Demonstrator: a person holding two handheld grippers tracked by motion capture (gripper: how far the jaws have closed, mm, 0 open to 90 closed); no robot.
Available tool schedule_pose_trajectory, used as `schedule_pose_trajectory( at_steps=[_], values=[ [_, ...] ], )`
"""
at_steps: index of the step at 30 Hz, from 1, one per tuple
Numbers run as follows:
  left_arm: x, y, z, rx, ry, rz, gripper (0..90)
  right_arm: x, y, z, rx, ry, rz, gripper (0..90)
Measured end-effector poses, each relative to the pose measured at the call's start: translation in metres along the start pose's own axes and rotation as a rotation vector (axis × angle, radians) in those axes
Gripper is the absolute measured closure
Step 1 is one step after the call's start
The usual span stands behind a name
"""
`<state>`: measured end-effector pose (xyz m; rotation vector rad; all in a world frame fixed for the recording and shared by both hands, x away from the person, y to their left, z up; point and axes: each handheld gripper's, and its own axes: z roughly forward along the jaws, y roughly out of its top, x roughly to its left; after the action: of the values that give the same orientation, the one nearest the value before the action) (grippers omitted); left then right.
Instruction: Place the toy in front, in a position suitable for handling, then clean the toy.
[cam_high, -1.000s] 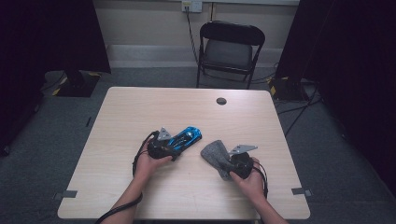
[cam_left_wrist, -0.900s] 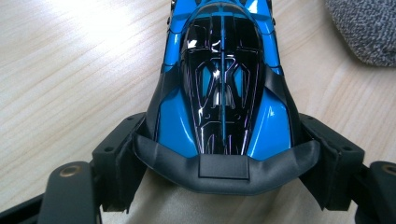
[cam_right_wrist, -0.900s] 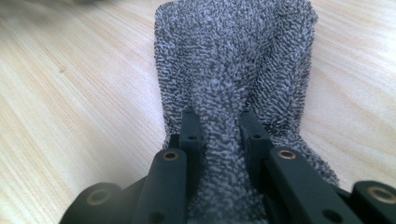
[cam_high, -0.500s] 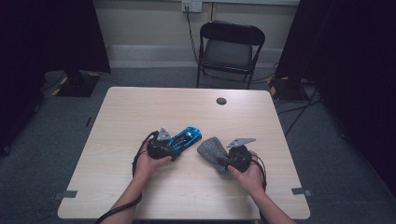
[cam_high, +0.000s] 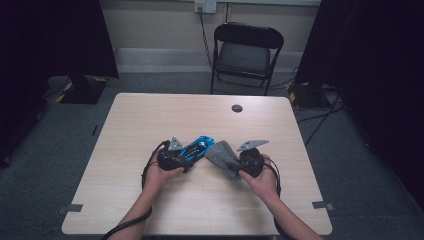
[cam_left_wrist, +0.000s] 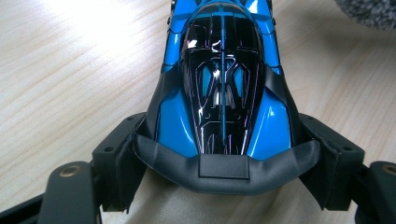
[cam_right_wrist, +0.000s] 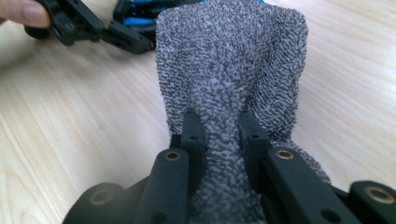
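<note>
Gripping a glossy blue-and-black plastic toy car (cam_left_wrist: 219, 88) by its rear, the left gripper (cam_left_wrist: 224, 154) fills lower frame; centre of the high view, the right gripper (cam_right_wrist: 219, 135) pinches a nubby grey terry cloth (cam_right_wrist: 233, 60) bunched against the car's nose on the pale wood-grain table (cam_high: 150, 115).

Grey cloth (cam_high: 223, 156) nearer car (cam_high: 198, 146) (raised)

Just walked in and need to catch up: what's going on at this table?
A person at the table works with a gripper in each hand. The left gripper clamps the rear of a blue toy car that sits on the tabletop. The right gripper is pinched shut on a bunched grey cloth, held right beside the car's front, seemingly to wipe it.
</note>
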<state>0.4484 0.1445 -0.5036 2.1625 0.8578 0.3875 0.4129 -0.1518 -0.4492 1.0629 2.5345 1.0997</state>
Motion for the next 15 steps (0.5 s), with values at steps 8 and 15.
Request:
schedule_pose_trajectory(
  at_steps=[8,15],
  values=[
    [0.000,0.000,0.000,0.001,0.001,0.000,24.1,0.009,0.024,0.009,-0.005,0.022,-0.031,76.9],
    [0.000,0.000,0.000,0.001,-0.001,-0.002,24.2,0.013,0.035,0.023,-0.004,0.055,-0.025,76.9]
  ],
)
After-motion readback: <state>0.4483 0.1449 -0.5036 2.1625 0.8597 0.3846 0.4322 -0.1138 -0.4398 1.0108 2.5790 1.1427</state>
